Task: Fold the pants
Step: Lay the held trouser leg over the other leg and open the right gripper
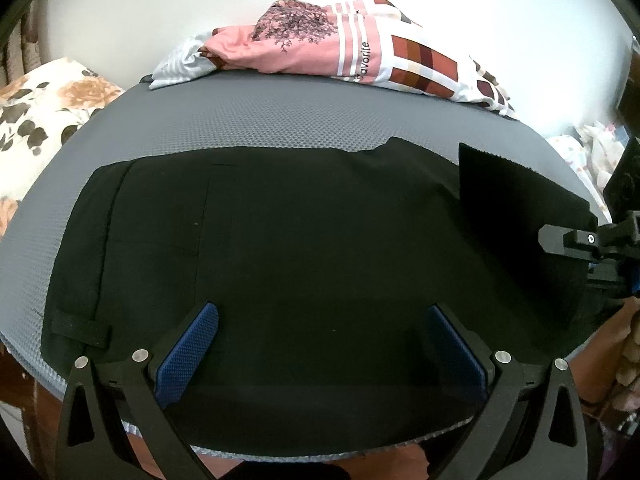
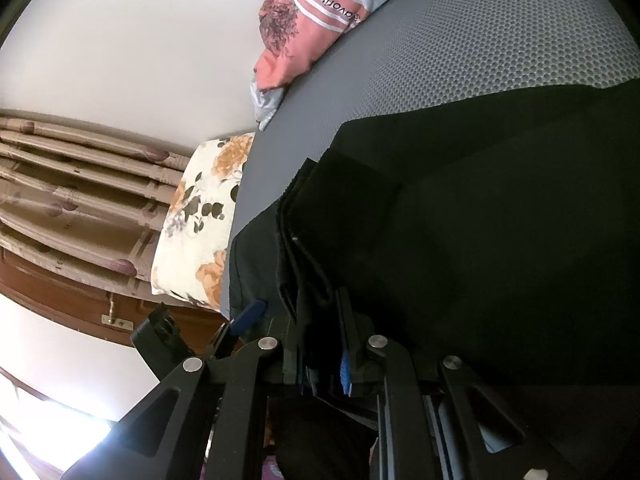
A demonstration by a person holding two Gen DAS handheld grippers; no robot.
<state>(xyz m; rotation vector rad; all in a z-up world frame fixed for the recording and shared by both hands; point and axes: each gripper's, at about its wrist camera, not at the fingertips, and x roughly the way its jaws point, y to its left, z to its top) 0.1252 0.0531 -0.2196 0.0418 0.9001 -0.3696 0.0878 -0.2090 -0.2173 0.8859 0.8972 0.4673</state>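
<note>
Black pants (image 1: 280,248) lie flat on a grey mesh-covered table (image 1: 248,120), waistband with a belt loop at the left. My left gripper (image 1: 320,344) is open, its blue pads (image 1: 188,348) hovering over the near part of the pants, holding nothing. My right gripper (image 1: 560,236) comes in from the right and is shut on the leg end of the pants (image 1: 516,216), lifted and folded over the rest. In the right wrist view the gripper (image 2: 320,320) pinches stacked layers of the black pants (image 2: 480,220).
A pink and patterned pile of clothes (image 1: 340,48) lies at the table's far edge against a white wall. A floral pillow (image 1: 36,120) sits left of the table. Striped curtains (image 2: 72,188) hang beyond the pillow. The person's arm (image 1: 624,360) is at the right.
</note>
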